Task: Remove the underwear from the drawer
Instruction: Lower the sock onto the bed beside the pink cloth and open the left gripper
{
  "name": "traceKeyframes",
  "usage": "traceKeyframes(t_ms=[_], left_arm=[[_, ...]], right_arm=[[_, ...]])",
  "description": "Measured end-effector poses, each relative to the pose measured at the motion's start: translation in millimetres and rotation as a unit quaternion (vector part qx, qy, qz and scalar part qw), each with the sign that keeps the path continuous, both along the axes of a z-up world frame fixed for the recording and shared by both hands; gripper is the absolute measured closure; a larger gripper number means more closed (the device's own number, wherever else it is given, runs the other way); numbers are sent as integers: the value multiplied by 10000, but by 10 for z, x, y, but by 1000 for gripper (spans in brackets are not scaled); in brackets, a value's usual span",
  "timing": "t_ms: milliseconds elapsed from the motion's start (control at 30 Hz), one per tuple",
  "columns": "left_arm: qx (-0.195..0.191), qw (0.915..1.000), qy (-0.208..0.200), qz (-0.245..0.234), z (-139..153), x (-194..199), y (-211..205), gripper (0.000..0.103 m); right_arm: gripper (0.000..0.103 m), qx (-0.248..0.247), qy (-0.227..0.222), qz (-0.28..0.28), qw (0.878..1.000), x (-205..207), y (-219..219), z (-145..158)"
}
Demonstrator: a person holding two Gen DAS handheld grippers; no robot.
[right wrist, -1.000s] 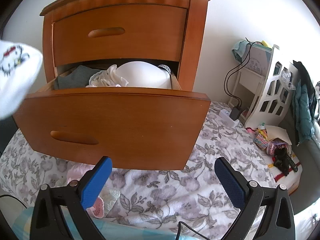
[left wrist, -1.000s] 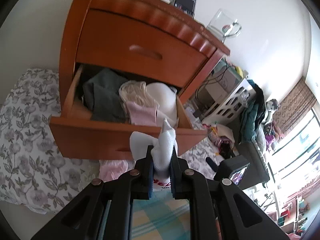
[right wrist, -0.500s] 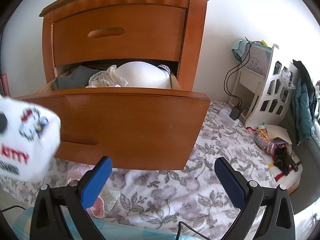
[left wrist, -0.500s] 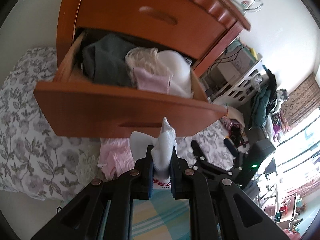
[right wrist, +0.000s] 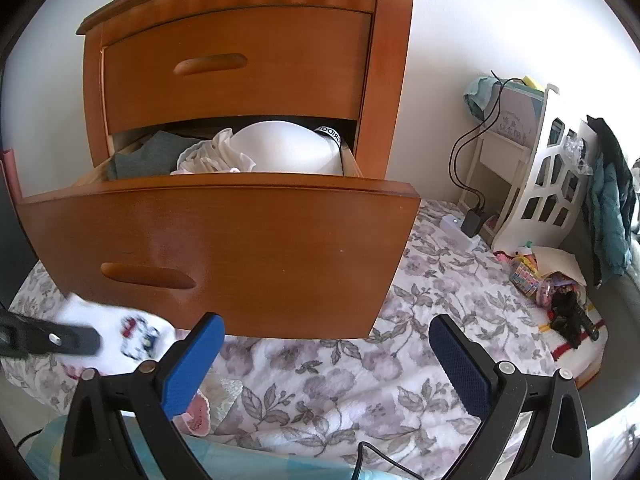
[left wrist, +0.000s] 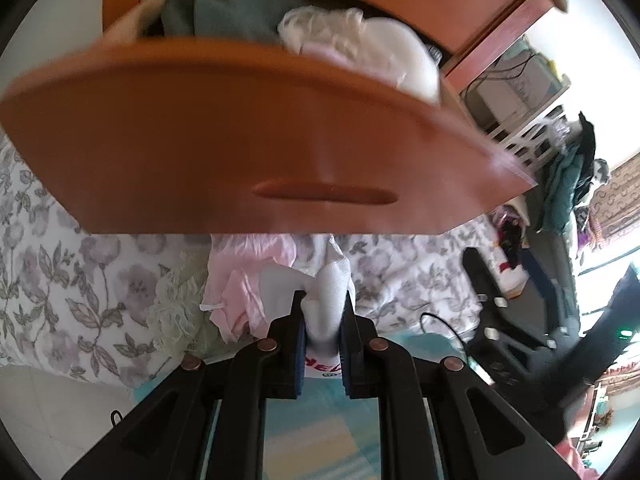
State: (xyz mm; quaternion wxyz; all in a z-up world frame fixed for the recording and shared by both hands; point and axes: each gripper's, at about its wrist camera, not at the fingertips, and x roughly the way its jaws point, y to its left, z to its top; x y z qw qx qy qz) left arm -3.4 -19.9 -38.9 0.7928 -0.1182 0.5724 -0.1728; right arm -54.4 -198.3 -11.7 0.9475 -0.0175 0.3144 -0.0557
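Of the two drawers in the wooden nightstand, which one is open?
The lower drawer is open: it is pulled out, with clothes showing inside it. The upper drawer is shut flush with the frame.

The orange-brown wooden nightstand stood against the wall behind the flower-printed quilt. Its lower drawer jutted forward over the quilt, with a grey folded garment in its left part and a white rounded padded garment to the right. The white printed underwear sat between the left hand-held gripper's pads, below the drawer front, beside a pale pink crumpled garment lying on the quilt. A white cut-out shelf unit stood right of the nightstand.
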Motion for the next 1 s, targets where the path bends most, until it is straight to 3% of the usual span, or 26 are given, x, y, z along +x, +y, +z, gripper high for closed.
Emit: traceKeyframes(t_ms=[300, 400, 467, 533, 900, 1000], left_arm=[[253, 9990, 379, -15, -314, 133, -100, 89], [285, 9984, 493, 4, -398, 163, -105, 85], [274, 9977, 606, 112, -455, 173, -79, 61], [276, 9975, 626, 191, -482, 177, -57, 51], [410, 9963, 596, 457, -472, 179, 64, 28], [517, 9956, 487, 614, -448, 174, 137, 14]], right_arm=[[0, 2, 62, -3, 10000, 19, -5, -21], [0, -14, 86, 9, 10000, 27, -1, -25], [0, -22, 117, 19, 9999, 37, 2, -32], [0, -32, 142, 21, 9999, 45, 7, -38], [0, -39, 176, 22, 9998, 56, 8, -46], [0, -38, 176, 21, 9998, 58, 10, -48]])
